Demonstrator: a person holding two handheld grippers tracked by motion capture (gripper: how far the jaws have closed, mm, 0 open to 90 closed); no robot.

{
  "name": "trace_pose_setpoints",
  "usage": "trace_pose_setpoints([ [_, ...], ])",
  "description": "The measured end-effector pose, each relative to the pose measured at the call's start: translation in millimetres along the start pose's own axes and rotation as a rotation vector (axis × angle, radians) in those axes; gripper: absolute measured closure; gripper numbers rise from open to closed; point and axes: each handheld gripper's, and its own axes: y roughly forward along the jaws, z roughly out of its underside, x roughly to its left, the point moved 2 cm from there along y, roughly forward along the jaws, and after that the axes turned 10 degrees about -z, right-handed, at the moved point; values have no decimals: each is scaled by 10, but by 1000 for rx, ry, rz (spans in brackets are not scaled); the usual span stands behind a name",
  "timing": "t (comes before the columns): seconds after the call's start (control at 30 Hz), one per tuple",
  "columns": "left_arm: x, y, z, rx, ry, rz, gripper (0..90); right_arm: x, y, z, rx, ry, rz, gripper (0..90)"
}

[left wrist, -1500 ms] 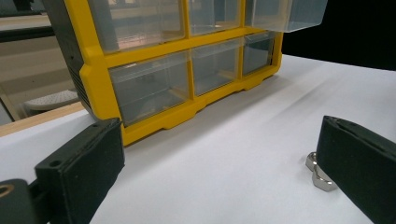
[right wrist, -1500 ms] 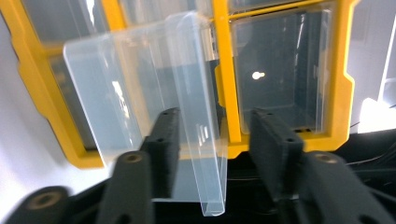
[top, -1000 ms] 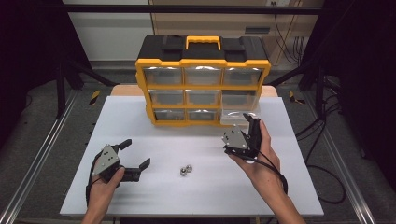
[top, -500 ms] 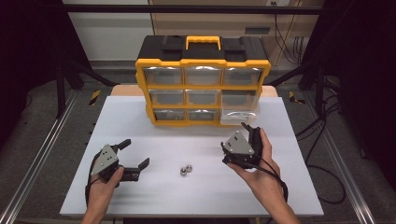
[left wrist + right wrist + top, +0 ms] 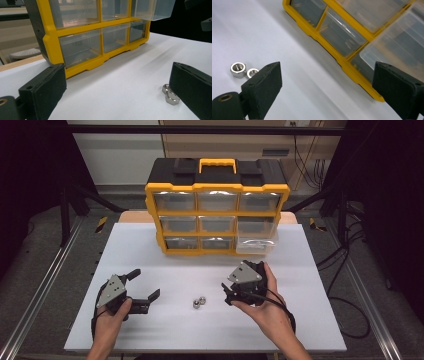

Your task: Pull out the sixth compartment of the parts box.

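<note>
Two steel hex nuts (image 5: 199,302) lie on white table (image 5: 310,320), in front of yellow drawer organizer (image 5: 217,205). Left gripper (image 5: 142,287) left of nuts, right gripper (image 5: 229,292) just right; both released, holding nothing.

Drawer contents (image 5: 217,224) too blurred to tell

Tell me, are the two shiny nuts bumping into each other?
Touching. In the left gripper view the two nuts sit pressed together with no gap; in the high view they lie side by side on the white table.
</note>
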Motion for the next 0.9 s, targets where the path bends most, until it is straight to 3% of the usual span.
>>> trace_pose_setpoints([
  [0.2, -1, -7, -3, 2, 4, -2, 10, 45, 99, -60, 3, 26, -65, 88],
  [0.47, -2, -11, -5, 8, 14, -12, 10, 87, 224, -115, 28, 25, -124, 88],
  [0.67, 5, -37, -11, 6, 18, -21, 10, 84, 302, -123, 46, 21, -144, 90],
  [0.9, 5, -24, -4, 15, 23, -20, 10, 73, 384, -112, 72, 58, -168, 78],
])
